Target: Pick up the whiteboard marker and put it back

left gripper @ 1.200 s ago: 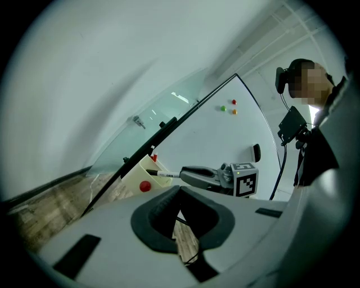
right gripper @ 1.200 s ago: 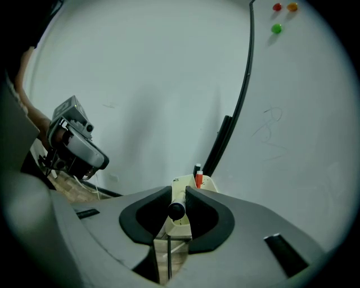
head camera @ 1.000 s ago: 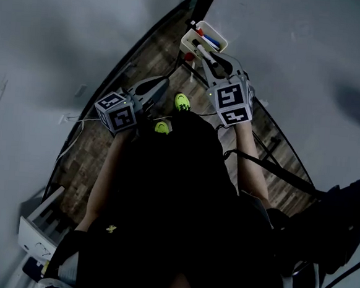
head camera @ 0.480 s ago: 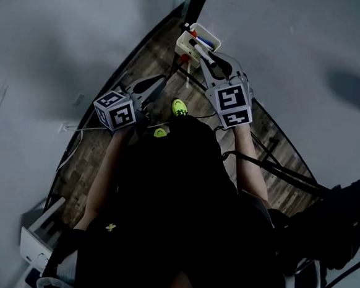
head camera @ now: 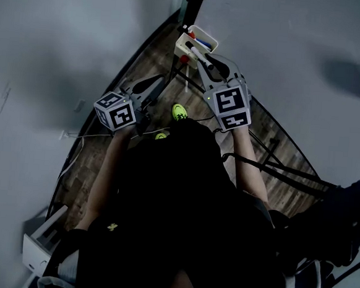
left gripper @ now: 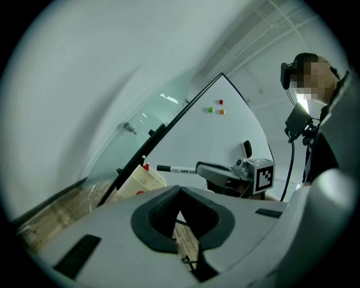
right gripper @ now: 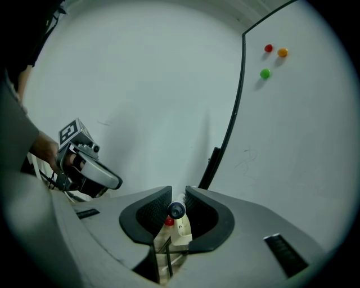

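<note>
Far left, a bare grey wall curves down to a strip of wood-plank floor. A pale cable runs across the planks, and a white box-shaped unit sits at the bottom corner. Next in, the left gripper hovers over the floor, pads pressed together with nothing between them. Just past it a yellow-green shoe shows on the planks.

Now the middle: a cream box sits by the lower corner of the whiteboard, with red and blue pens lying in it. Right over that box, the right gripper pinches the whiteboard marker by its barrel, a dark tip sticking out past the jaws. The marker is in the air just above the box, not touching it. There is print along its barrel, too small to read.

A black frame post stands close behind the box, so that side is tight. The side toward the person is open.

To the right the whiteboard spreads wide and mostly bare. High up are three small magnets, red, orange and green, and lower down a faint scribble that cannot be read.
</note>
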Available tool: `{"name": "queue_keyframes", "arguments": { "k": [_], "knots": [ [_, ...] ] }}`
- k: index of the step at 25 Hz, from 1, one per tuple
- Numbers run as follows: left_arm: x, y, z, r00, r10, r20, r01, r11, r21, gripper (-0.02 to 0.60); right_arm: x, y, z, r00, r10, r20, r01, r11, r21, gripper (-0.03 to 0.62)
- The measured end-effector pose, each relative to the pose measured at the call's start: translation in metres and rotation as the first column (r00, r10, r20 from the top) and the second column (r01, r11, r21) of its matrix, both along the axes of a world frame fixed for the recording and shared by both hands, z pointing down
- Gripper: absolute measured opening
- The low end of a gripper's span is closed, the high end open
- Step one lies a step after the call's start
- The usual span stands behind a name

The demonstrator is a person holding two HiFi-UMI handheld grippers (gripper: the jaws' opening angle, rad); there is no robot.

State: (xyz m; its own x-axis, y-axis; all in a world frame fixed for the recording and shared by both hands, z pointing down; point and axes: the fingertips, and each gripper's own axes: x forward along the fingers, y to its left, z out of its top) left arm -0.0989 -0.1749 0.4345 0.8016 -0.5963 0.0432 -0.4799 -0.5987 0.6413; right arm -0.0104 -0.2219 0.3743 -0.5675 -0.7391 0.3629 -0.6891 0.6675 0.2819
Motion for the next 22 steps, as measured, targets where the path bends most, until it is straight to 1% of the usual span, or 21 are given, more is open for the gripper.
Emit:
{"name": "queue_keyframes", "arguments": {
  "k": [4,7,8,10,13,22],
  "knots": [
    [-0.001,0.002,0.000,1.000,0.000,0.010,-0.001,1.000,0.005,0.014,0.000,0.004,-0.003,1.000,0.012,0.000,-0.012,1.000,0.007,0.081],
    [-0.003,0.002,0.005,0.998,-0.016,0.053,0.016,1.000,-0.002,0.014,0.001,0.006,-0.004,1.000,0.017,0.004,-0.017,1.000,0.008,0.081],
    [-0.003,0.002,0.005,0.998,-0.020,0.054,0.020,1.000,-0.003,0.014,0.002,0.007,-0.005,1.000,0.019,0.005,-0.019,1.000,0.008,0.081],
    [-0.006,0.000,0.002,0.999,-0.034,0.032,0.034,0.999,-0.001,0.014,0.003,0.008,-0.005,1.000,0.023,0.005,-0.023,1.000,0.011,0.081],
    [-0.010,-0.001,0.002,0.998,-0.048,0.031,0.048,0.999,0.004,0.014,0.003,0.010,-0.006,1.000,0.026,0.005,-0.026,1.000,0.013,0.081],
    [-0.011,0.002,0.007,0.999,-0.032,0.009,0.032,0.999,-0.019,0.014,0.003,0.005,-0.005,0.999,0.036,-0.001,-0.036,0.999,0.016,0.081]
  ]
}}
